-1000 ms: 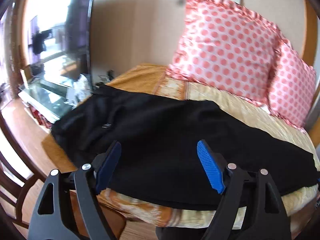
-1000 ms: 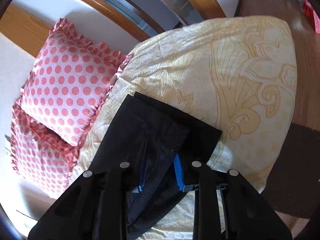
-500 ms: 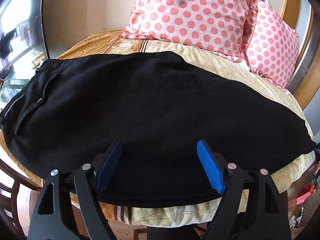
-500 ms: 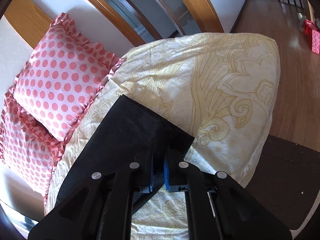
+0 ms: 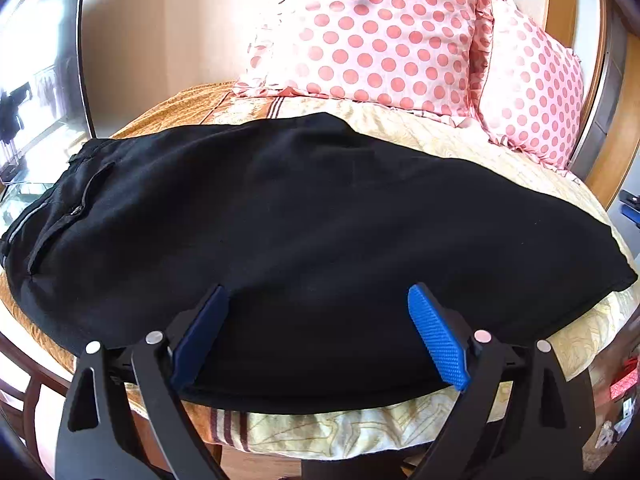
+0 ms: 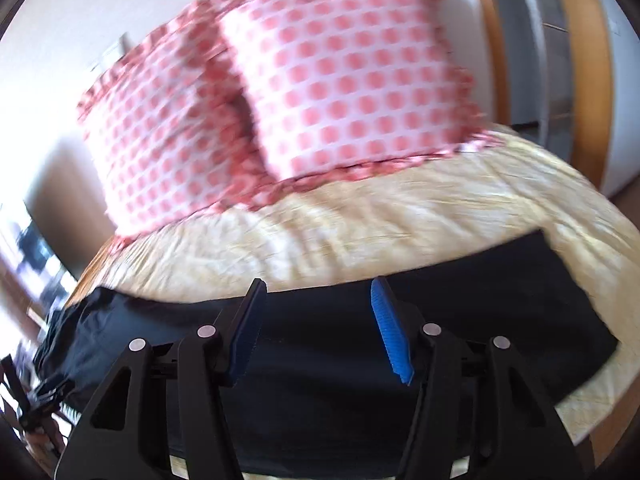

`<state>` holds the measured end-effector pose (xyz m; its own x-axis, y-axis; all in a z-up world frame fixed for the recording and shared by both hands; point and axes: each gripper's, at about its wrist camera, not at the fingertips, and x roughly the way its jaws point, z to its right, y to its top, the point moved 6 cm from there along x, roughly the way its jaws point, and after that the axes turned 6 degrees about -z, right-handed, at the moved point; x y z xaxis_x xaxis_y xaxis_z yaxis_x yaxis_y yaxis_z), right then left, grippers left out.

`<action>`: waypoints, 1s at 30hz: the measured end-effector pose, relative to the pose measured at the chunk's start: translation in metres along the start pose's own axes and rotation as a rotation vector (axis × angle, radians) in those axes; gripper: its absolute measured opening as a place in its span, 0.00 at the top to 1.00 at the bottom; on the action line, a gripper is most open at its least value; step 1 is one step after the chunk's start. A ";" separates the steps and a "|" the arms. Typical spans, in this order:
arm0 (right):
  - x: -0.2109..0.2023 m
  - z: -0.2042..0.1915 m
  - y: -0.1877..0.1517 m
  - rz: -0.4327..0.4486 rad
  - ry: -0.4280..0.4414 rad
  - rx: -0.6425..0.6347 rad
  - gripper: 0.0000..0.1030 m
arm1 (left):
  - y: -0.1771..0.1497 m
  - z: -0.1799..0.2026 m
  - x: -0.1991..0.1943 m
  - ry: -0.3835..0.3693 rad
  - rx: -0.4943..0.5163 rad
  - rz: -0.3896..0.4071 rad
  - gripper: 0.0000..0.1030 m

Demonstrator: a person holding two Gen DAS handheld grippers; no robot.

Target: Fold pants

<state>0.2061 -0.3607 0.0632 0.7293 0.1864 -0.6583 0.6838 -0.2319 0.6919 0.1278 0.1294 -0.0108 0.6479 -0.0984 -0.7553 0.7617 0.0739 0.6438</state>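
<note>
Across a cream patterned bedspread (image 5: pixel 420 140), black pants (image 5: pixel 304 220) spread flat, waistband and zip pocket at left, leg ends at right. No readable writing. Left gripper (image 5: pixel 320 336) spread wide over the near edge of the fabric, holding nothing, same as a second ago. Right gripper (image 6: pixel 320 328) now parted wide above the pants, gripping nothing; half a second earlier pinched on the cloth. Two pink polka-dot pillows (image 5: pixel 380 36) at far side.
</note>
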 end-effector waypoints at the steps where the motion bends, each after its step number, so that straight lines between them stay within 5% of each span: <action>1: 0.018 -0.028 0.002 -0.030 0.032 -0.056 0.45 | 0.001 0.002 -0.001 -0.012 -0.012 0.010 0.11; 3: 0.054 -0.080 0.004 -0.090 0.075 -0.164 0.45 | 0.003 0.006 -0.001 -0.023 -0.026 0.020 0.10; 8: 0.130 -0.166 -0.013 -0.262 0.028 -0.437 0.45 | -0.006 0.013 -0.001 0.017 0.029 0.010 0.09; 12: 0.157 -0.187 -0.032 -0.298 -0.144 -0.630 0.46 | -0.015 0.011 -0.003 0.019 0.052 0.015 0.09; 16: 0.168 -0.175 -0.020 -0.246 -0.283 -0.644 0.36 | -0.016 0.011 -0.004 0.022 0.062 0.018 0.09; 19: 0.160 -0.163 -0.010 -0.232 -0.250 -0.569 0.35 | -0.015 0.011 -0.004 0.012 0.057 0.023 0.09; 24: 0.086 -0.093 0.009 -0.132 -0.156 -0.277 0.33 | -0.009 0.011 -0.016 -0.021 0.035 0.082 0.05; 30: -0.026 0.079 -0.025 -0.035 -0.351 0.151 0.33 | -0.003 0.020 -0.015 -0.003 0.062 0.114 0.02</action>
<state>0.1682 -0.4352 0.0391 0.6353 -0.1353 -0.7603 0.6778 -0.3741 0.6329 0.1159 0.1110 0.0008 0.7303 -0.0958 -0.6764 0.6809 0.0230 0.7320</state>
